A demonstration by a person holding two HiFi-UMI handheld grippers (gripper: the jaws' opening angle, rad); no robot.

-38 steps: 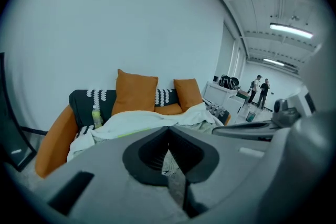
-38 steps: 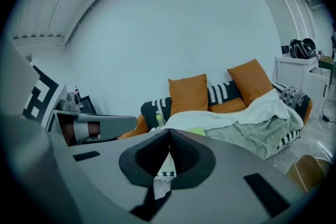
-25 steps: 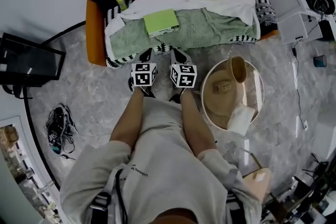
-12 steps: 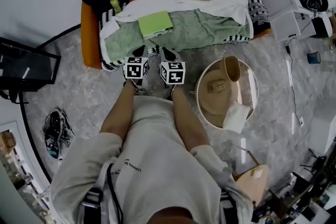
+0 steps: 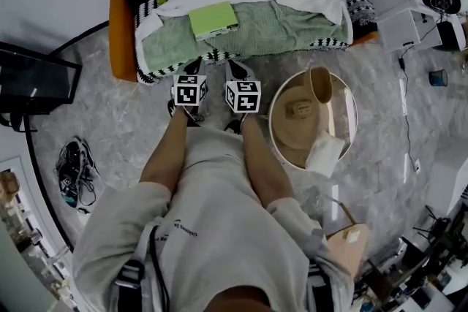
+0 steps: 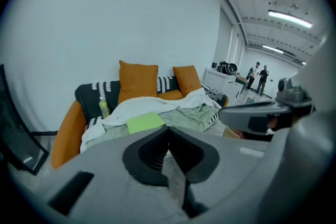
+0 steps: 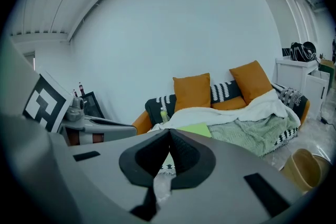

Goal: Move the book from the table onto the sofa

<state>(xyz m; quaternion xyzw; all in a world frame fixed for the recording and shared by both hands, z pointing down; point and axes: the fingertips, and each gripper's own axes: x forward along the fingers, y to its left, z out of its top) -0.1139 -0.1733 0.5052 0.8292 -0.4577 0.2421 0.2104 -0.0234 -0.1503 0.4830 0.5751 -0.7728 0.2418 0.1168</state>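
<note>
The light green book (image 5: pixel 212 20) lies flat on the green blanket covering the seat of the orange sofa (image 5: pixel 121 33). It also shows in the left gripper view as the book (image 6: pixel 145 122) and in the right gripper view as the book (image 7: pixel 197 129), partly behind the jaws. My left gripper (image 5: pixel 191 68) and right gripper (image 5: pixel 235 69) hang side by side over the floor just in front of the sofa's edge, short of the book. Both are shut with nothing between the jaws; this is clear at the left gripper (image 6: pixel 168 134) and the right gripper (image 7: pixel 169 134).
A round glass table (image 5: pixel 274 129) stands at my right, carrying a tan vase (image 5: pixel 322 84) and a white cloth (image 5: pixel 324 155). A black frame (image 5: pixel 36 80) leans at the left, and cables (image 5: pixel 77 175) lie on the floor. White cabinets (image 5: pixel 398 0) stand right of the sofa.
The head view drifts a little. Both grippers stay shut and side by side in front of the sofa, and the book lies still on the blanket.
</note>
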